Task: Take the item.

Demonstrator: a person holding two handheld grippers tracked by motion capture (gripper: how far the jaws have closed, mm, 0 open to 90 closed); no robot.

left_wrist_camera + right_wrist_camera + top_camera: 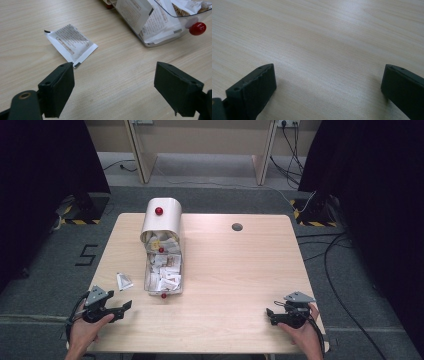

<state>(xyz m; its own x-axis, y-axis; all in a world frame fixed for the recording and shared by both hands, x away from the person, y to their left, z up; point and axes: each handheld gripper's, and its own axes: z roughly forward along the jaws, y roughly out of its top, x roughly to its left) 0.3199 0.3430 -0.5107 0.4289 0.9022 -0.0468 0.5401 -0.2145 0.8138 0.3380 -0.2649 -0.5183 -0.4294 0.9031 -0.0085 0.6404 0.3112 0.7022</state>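
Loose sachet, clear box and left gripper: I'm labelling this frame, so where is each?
Loose sachet [71, 45], left gripper view, middle of its printed face.
Clear box [164, 292], high view, near end wall.
Left gripper [126, 308], high view, between its fingertips.

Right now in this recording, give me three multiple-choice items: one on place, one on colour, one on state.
1. Where does the loose sachet lie?
A. inside the container
B. on the table left of the clear container
C. in the right tool

2. What colour are the container's knobs?
A. red
B. blue
C. green

3. How is the left tool?
A. shut on the sachet
B. shut, empty
C. open, empty

Answers: 1 B, it lies flat on the wood beside the container; 2 A, the round knobs show red; 3 C, its jaws stand apart with bare table between.
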